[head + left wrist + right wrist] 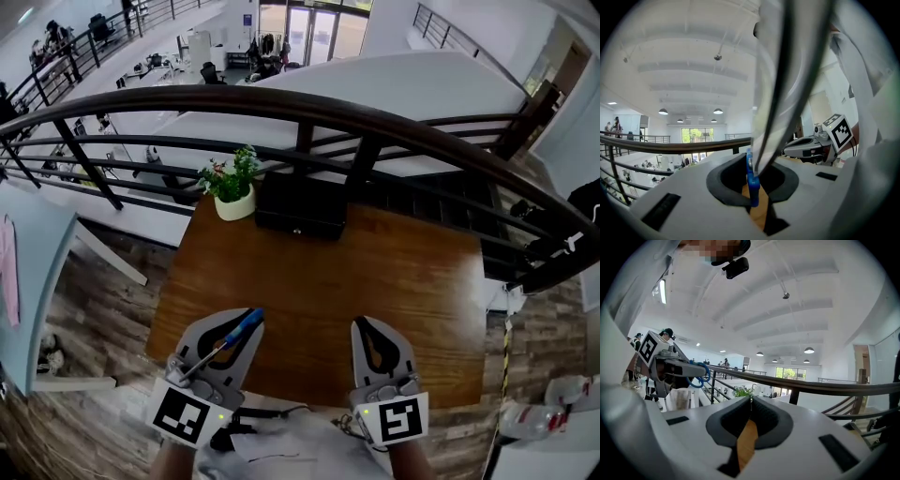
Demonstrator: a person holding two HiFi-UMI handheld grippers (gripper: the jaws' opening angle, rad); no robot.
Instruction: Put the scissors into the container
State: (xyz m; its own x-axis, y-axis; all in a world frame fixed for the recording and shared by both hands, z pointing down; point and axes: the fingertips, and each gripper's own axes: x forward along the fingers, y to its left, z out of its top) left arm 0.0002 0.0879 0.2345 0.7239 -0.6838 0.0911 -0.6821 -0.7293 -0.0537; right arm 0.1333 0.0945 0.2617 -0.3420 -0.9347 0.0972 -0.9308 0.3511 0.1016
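The scissors (225,342) have blue handles and lie along my left gripper (246,319), which is shut on them near the handles, blades pointing back toward me. In the left gripper view a blue handle (752,183) sits between the jaws and the blades (787,70) rise close to the lens. The black box container (302,204) stands at the table's far edge, well ahead of both grippers. My right gripper (367,324) is level beside the left one, jaws together with nothing between them, their tips meeting (750,400). Across from it I see the left gripper with the blue handles (698,376).
A potted plant (232,190) in a white pot stands left of the black box. The wooden table (375,281) ends at a dark curved railing (394,127) with a drop beyond. A white shelf (33,281) is on the left.
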